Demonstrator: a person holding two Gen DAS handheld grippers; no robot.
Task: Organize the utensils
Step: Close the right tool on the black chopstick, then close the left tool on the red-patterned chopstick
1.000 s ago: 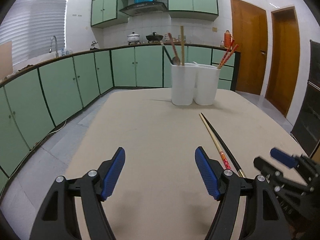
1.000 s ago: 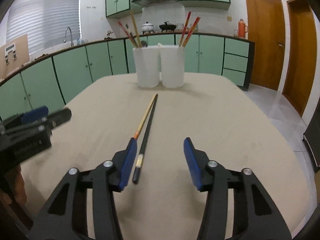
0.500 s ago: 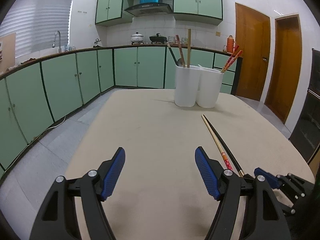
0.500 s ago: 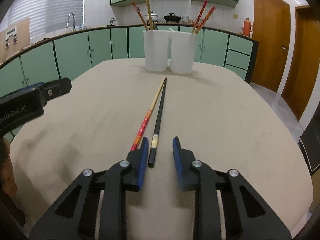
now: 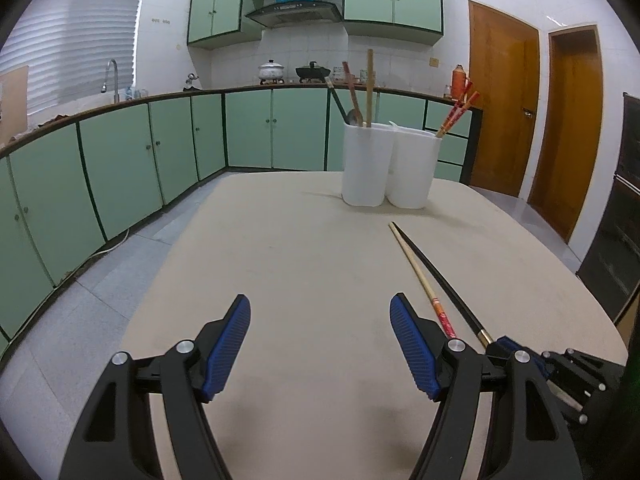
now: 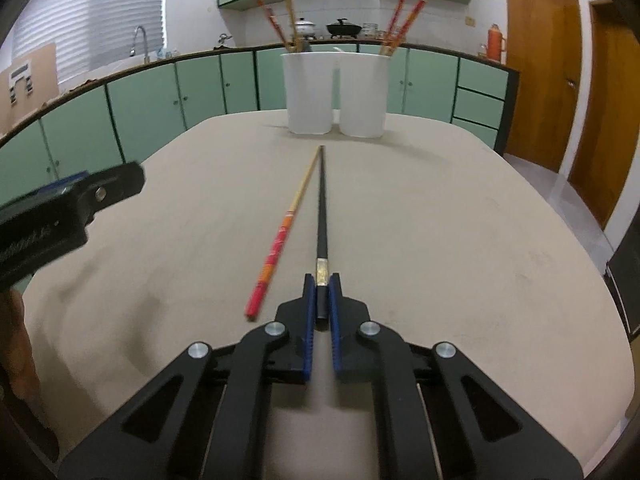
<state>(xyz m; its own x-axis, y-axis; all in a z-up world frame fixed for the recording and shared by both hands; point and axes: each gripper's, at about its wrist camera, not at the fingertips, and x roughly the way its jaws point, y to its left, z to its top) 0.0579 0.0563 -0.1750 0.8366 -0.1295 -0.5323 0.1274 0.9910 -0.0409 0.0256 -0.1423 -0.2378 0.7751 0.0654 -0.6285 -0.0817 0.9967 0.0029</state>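
Note:
A black chopstick [image 6: 322,208] with a gold band lies on the beige table [image 6: 460,240], pointing at two white holders [image 6: 334,94]. My right gripper [image 6: 321,286] is shut on its near end. A wooden chopstick with a red end [image 6: 282,236] lies just to its left, loose. Both holders [image 5: 390,164] have utensils standing in them. My left gripper [image 5: 320,320] is open and empty above the table, left of both chopsticks [image 5: 424,280]. The right gripper [image 5: 516,354] shows at the lower right of the left wrist view.
Green cabinets [image 5: 120,168] and a counter with a sink run along the left and back walls. Wooden doors [image 5: 504,112] stand at the right. The table's edge [image 5: 160,256] drops to a tiled floor on the left.
My right gripper has moved forward and closed its jaws onto the near end of the black chopstick. The left gripper has stayed open, with only a small shift of view.

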